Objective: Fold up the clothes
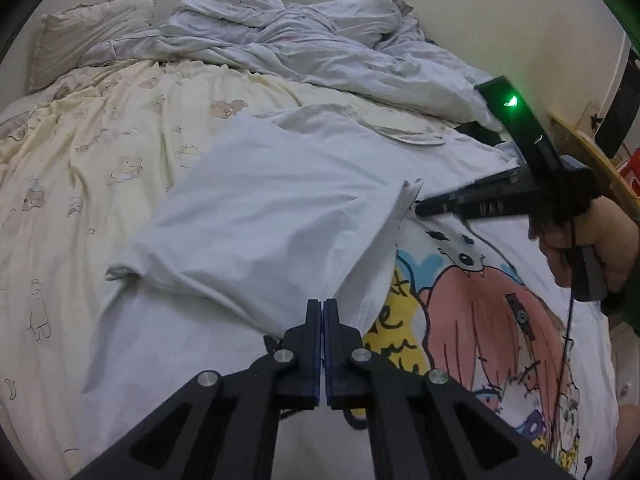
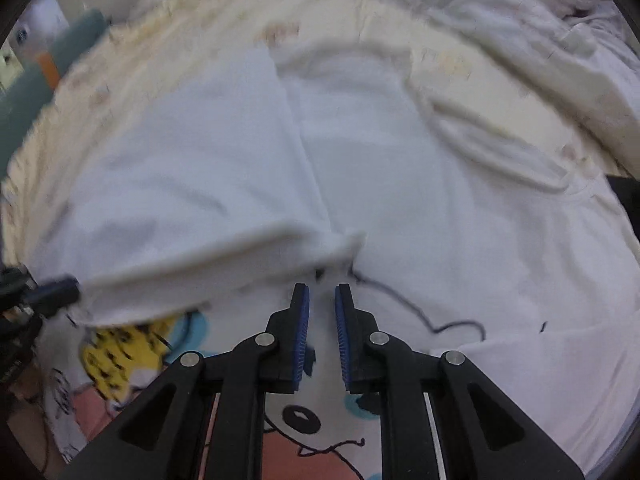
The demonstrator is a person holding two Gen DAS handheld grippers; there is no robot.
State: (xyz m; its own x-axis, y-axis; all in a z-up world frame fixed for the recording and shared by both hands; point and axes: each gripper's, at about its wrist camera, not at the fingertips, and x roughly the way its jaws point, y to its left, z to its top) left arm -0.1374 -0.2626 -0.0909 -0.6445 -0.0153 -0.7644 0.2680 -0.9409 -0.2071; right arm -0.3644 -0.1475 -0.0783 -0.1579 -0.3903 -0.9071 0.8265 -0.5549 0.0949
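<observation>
Only blurred lettering on T-shirt [image 1: 256, 216]; left gripper [image 1: 322, 304] closed empty, right gripper [image 2: 322, 292] slightly parted

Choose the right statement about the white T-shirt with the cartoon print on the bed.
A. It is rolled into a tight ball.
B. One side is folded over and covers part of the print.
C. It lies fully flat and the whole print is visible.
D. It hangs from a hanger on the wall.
B: in the left wrist view a plain white flap of the T-shirt lies folded across it, hiding part of the cartoon print.
</observation>
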